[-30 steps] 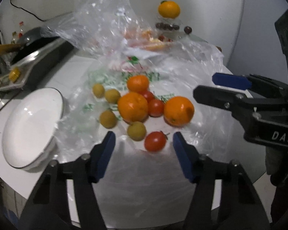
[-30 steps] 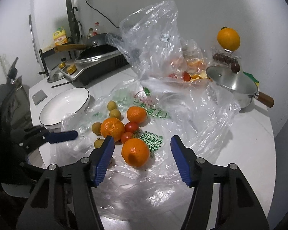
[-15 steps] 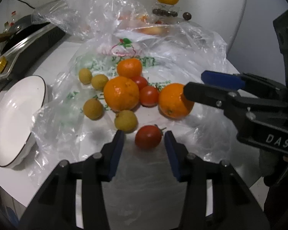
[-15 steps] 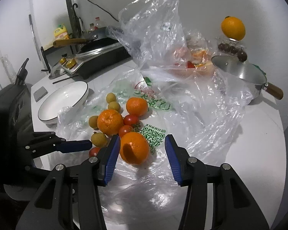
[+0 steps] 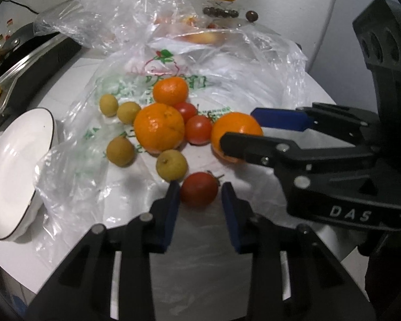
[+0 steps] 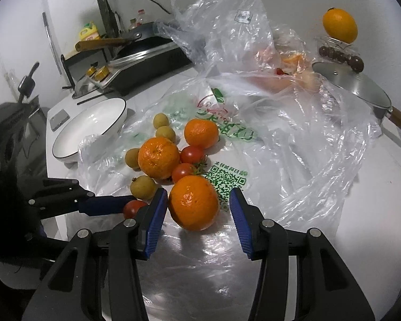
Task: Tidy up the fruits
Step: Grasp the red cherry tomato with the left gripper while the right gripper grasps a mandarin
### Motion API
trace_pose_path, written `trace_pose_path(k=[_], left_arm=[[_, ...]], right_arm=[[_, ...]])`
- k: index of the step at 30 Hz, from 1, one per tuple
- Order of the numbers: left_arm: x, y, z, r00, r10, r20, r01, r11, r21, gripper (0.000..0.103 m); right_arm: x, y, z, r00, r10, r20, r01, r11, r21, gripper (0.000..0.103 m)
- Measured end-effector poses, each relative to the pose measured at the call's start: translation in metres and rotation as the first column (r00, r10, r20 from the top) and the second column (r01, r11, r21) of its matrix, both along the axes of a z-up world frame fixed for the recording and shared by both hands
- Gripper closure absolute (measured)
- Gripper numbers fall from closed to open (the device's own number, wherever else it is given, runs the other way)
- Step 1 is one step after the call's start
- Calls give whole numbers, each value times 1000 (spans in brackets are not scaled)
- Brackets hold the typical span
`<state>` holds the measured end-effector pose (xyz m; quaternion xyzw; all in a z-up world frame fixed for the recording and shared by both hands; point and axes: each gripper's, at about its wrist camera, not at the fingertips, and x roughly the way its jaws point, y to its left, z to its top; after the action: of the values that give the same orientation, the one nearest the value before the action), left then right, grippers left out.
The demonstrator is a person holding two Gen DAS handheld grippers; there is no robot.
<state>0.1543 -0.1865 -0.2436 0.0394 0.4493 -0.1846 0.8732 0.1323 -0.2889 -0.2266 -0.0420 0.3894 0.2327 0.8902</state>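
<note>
Red small tomato with a green stem [image 5: 199, 193] sits nearest the left gripper [image 5: 199, 196], right between its blue-padded jaws. Jaws are narrowed around it but gaps show on both sides; not clamped yet. It's roughly round, so no long axis to align to; stem points right and away.

Just beside it, touching or nearly so: yellow-green round longan-like fruit [image 5: 171, 165], sitting at the tip of the left-hand pad. That's the relation that matters. Closing straight in should work, but my read is the pad could nudge that fruit.

Next out: large orange mandarin with dimpled skin [image 6: 193, 202], centred between the right gripper [image 6: 196, 208] jaws. These stand wide, clear gap on the right side, left pad close to the peel. In the right wrist view the left gripper's blue finger crosses just left of it, so the two tools are working near each other.

Everything lies on crinkled clear plastic bags with green print [image 5: 115, 139] spread over the white surface [image 6: 374, 214]. Rest of the fruit cluster is further from the jaws. White shallow bowl with a dark rim [image 5: 2, 165] is off to the left, nearer the left gripper, likely drop point.
</note>
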Motion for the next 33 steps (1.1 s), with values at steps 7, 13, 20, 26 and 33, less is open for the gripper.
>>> trace_pose_path(k=[7, 13, 20, 26, 33], left_arm=[[-3, -1, 2, 999, -13, 35, 13, 1000, 6, 70], [-7, 2, 8, 997, -31, 69, 32, 999, -13, 70], [-8, 7, 9, 996, -32, 83, 36, 998, -44, 70], [-10, 13, 9, 996, -26, 80, 31, 998, -59, 71], [-10, 10, 6, 996, -49, 80, 54, 997, -58, 72]], right_arm=[[-1, 6, -4, 1000, 18, -17, -18, 1000, -5, 56], [-2, 5, -1, 1000, 1, -6, -1, 1000, -4, 59], [-7, 1, 11, 1000, -19, 23, 19, 1000, 8, 60], [-11, -1, 20, 998, -40, 52, 39, 999, 13, 88], [-9, -5, 15, 998, -65, 18, 65, 998, 18, 87]])
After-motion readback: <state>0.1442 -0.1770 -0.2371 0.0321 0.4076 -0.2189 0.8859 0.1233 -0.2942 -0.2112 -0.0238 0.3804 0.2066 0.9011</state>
